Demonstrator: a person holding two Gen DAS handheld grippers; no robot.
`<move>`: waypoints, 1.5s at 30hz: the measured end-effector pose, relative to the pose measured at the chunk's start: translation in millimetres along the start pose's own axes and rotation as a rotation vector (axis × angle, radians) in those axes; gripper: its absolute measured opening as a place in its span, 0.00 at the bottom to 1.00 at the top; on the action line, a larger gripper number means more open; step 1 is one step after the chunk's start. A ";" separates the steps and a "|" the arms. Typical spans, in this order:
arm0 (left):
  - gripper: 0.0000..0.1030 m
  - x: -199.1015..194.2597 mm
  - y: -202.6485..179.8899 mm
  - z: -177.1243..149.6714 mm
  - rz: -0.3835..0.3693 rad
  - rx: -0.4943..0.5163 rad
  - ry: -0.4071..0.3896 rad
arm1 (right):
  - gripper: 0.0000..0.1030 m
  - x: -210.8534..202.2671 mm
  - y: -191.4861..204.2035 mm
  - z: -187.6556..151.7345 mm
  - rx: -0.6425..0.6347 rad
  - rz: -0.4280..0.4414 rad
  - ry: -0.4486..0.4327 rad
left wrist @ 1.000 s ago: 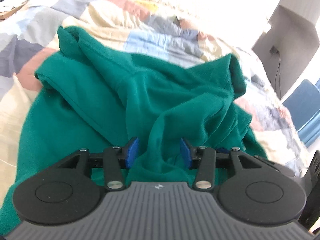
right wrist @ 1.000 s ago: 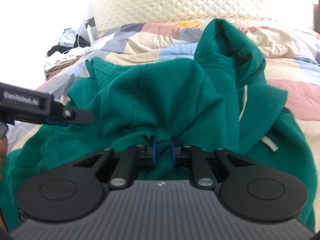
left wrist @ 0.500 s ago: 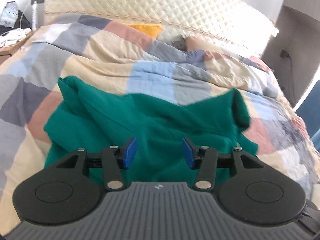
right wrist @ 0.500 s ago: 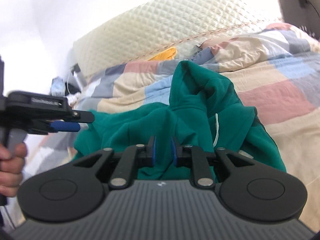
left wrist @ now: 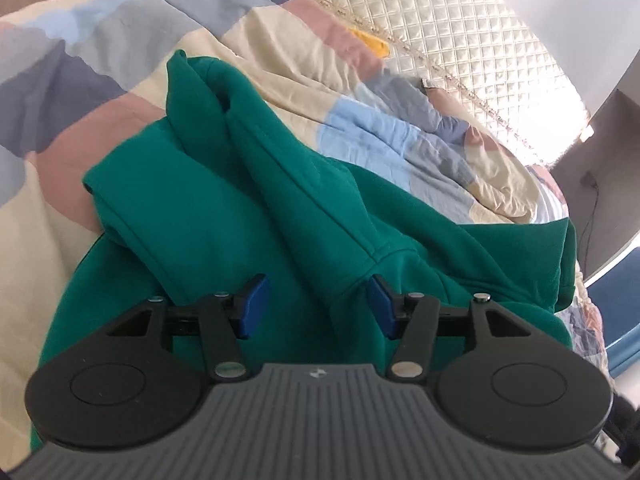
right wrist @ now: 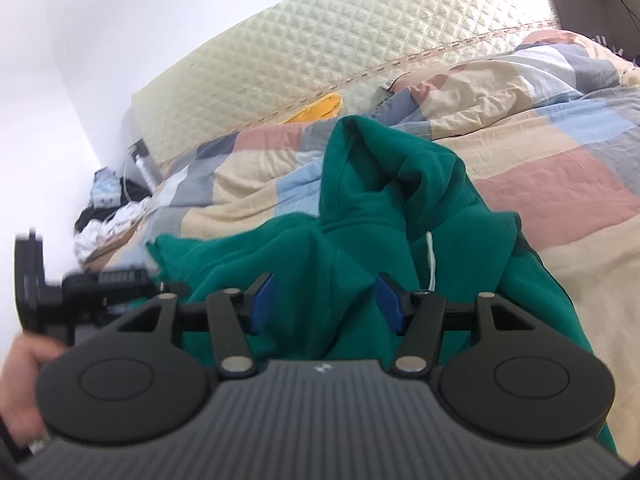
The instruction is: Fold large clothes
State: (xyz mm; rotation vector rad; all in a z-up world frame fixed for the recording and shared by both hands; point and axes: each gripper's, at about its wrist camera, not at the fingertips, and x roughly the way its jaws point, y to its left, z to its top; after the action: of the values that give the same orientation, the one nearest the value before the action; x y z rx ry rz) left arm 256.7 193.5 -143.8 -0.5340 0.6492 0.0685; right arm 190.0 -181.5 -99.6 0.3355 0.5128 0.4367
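Green hoodie, one, lies crumpled on one quilt; both grippers' fingers opening, holding nothing.

Support: bed under a patchwork quilt.
On it: crumpled green hoodie, mid-quilt; yellow item at the headboard edge.

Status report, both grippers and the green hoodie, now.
Left gripper opening, nothing pinched. Right gripper opening, cloth between pads, released. Green hooded sweatshirt crumpled on patchwork quilt, unfolded. Nothing in the way.
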 end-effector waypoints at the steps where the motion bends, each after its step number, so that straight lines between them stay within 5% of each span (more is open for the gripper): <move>1: 0.59 0.7 1.9 0.6 -0.014 -0.007 -0.008 | 0.67 4.4 -2.9 2.6 0.014 -0.006 -0.005; 9: 0.59 19.9 3.3 17.0 -0.127 -0.048 -0.038 | 0.69 47.8 -24.5 36.4 0.090 -0.002 -0.037; 14: 0.58 48.1 -12.2 18.7 -0.102 0.009 -0.006 | 0.68 82.5 -33.0 52.9 0.084 0.006 0.017; 17: 0.40 53.6 -19.4 19.9 -0.072 0.063 -0.013 | 0.68 106.4 -26.2 54.8 0.041 0.042 0.104; 19: 0.20 53.3 -19.6 23.6 -0.057 0.054 -0.015 | 0.60 118.3 -11.4 53.6 -0.055 -0.007 0.135; 21: 0.16 47.4 -17.2 28.9 -0.076 0.036 -0.034 | 0.29 124.6 1.7 52.5 -0.136 -0.081 0.141; 22: 0.15 41.9 -16.1 32.0 -0.086 0.031 -0.051 | 0.24 125.1 4.0 53.8 -0.141 -0.098 0.138; 29: 0.14 -7.7 5.4 61.8 -0.194 -0.120 -0.198 | 0.17 84.2 -29.7 70.4 0.184 0.160 -0.091; 33: 0.14 9.1 -7.3 61.1 -0.122 -0.027 -0.180 | 0.17 108.2 -33.8 65.8 0.137 0.084 -0.047; 40: 0.14 58.8 1.8 56.0 0.005 -0.036 -0.047 | 0.16 168.3 -49.2 32.0 0.054 -0.038 0.080; 45: 0.15 71.0 19.7 48.2 -0.041 -0.093 0.002 | 0.18 166.8 -57.0 24.7 0.089 -0.018 0.065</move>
State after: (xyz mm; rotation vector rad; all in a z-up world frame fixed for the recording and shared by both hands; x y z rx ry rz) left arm 336.0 227.1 -162.6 -0.6367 0.6389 0.0592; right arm 351.9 -155.3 -168.7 0.4029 0.5997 0.4094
